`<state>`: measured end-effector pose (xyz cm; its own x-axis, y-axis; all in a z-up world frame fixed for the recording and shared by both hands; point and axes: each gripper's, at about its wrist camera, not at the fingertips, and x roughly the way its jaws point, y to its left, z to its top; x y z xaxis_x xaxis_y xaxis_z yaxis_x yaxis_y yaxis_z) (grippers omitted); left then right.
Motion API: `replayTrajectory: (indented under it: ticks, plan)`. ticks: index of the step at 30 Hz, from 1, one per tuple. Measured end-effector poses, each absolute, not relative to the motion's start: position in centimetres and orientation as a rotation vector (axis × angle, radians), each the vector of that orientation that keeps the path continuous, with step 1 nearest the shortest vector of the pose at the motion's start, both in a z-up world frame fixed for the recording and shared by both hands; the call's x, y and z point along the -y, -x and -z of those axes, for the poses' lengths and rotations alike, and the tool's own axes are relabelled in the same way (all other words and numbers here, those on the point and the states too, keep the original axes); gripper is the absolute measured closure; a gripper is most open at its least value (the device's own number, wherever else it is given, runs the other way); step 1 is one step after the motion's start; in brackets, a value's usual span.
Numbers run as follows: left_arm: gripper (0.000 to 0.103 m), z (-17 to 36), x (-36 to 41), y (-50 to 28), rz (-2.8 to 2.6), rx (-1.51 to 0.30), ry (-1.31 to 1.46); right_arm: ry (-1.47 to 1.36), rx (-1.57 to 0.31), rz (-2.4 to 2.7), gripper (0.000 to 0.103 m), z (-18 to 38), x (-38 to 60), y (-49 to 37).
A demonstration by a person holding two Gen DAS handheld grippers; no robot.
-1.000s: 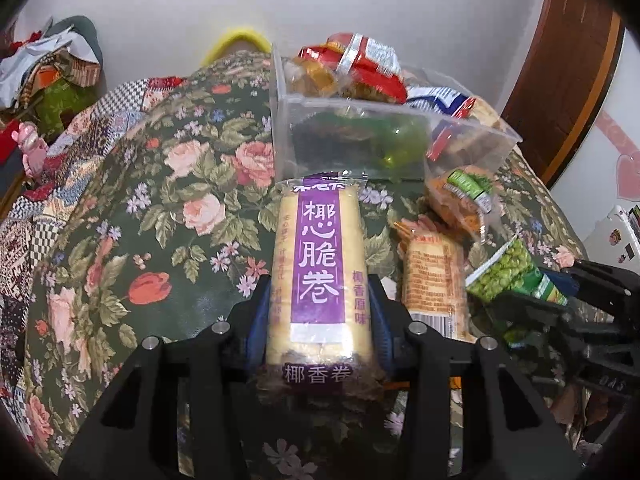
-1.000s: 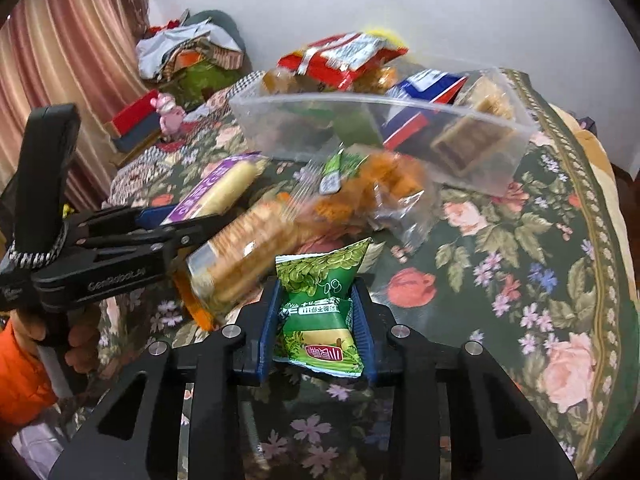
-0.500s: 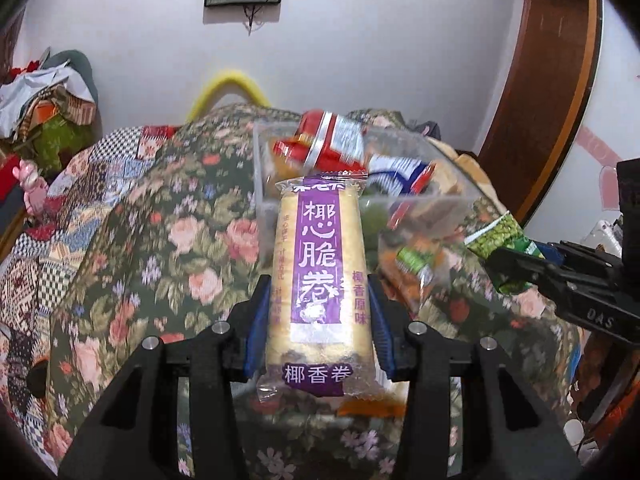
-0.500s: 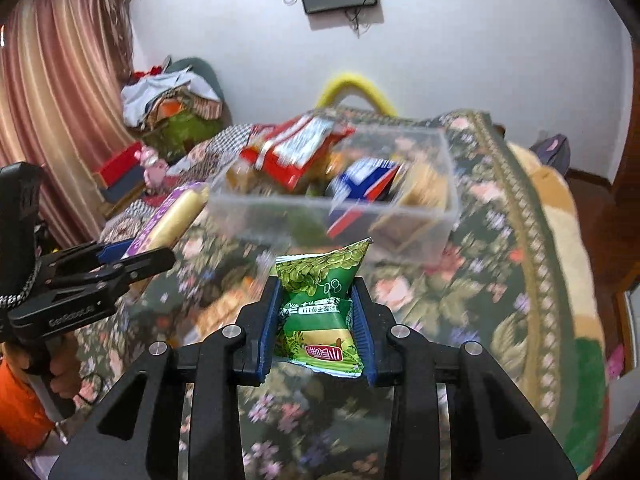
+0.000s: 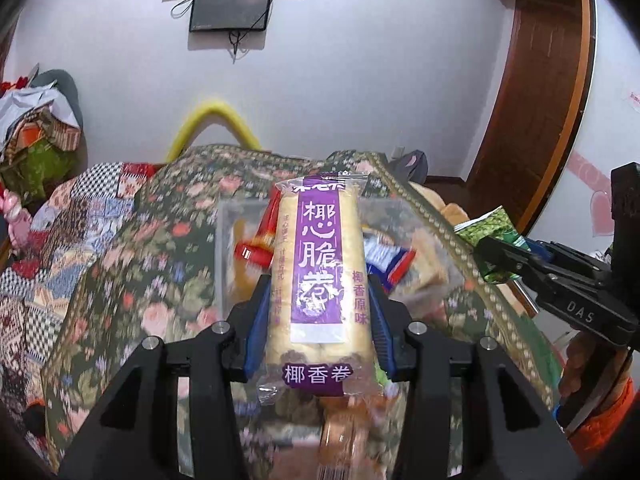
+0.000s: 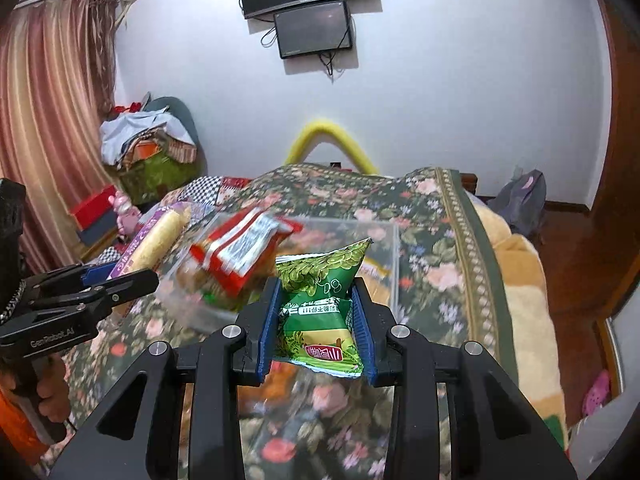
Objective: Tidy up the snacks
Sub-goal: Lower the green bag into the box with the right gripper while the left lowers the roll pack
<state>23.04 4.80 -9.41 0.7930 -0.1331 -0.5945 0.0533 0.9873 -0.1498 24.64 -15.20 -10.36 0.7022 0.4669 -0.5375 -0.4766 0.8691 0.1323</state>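
My left gripper [image 5: 318, 316] is shut on a long yellow roll pack with a purple label [image 5: 320, 276], held up above the flowered bed. My right gripper [image 6: 316, 324] is shut on a small green snack packet [image 6: 320, 300]. Beyond both lies a clear plastic box [image 6: 384, 240] with several snacks in it, a red packet [image 6: 240, 248] on top. The box also shows in the left wrist view [image 5: 224, 248]. In that view the right gripper [image 5: 508, 258] holds the green packet [image 5: 488, 232] at right. In the right wrist view the left gripper [image 6: 116, 284] holds the roll pack [image 6: 160, 236] at left.
A flowered bedspread [image 6: 436, 240] covers the bed. More snack packs [image 5: 344, 436] lie on it below my left gripper, blurred. A heap of clothes [image 6: 148, 136] and a curtain [image 6: 48, 120] stand at left, a wooden door [image 5: 540, 80] at right, screens [image 6: 312, 28] on the wall.
Both grippers have risen and tilted upward with their packs still held. The clear box has dropped lower in view and the wall with its screens has come into sight.
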Motion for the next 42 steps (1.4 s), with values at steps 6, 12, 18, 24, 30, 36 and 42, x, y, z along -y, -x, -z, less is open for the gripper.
replayTrajectory:
  ticks: [6,12,18,24,30,36,42]
  plan:
    - [0.058,9.0,-3.5,-26.6,0.123,-0.645,0.123,0.025,-0.572,-0.507,0.072,9.7,15.0,-27.2]
    - [0.058,10.0,-1.9,-30.1,0.139,-0.672,0.109,0.021,-0.589,-0.506,0.072,10.3,14.4,-29.7]
    - [0.058,11.9,-0.7,-33.0,0.132,-0.718,0.053,0.029,-0.643,-0.499,0.072,12.0,13.5,-32.4]
    - [0.058,13.7,-0.1,-35.1,0.131,-0.762,0.026,0.031,-0.706,-0.497,0.072,13.7,13.1,-34.5]
    - [0.058,14.2,0.6,-36.1,0.130,-0.765,-0.007,0.041,-0.743,-0.496,0.070,14.5,12.9,-35.2]
    - [0.057,14.3,0.2,-36.1,0.137,-0.785,0.019,0.019,-0.760,-0.506,0.066,14.2,13.4,-35.0]
    - [0.056,12.6,-0.5,-33.8,0.156,-0.760,0.051,0.036,-0.727,-0.516,0.056,12.8,13.9,-33.2]
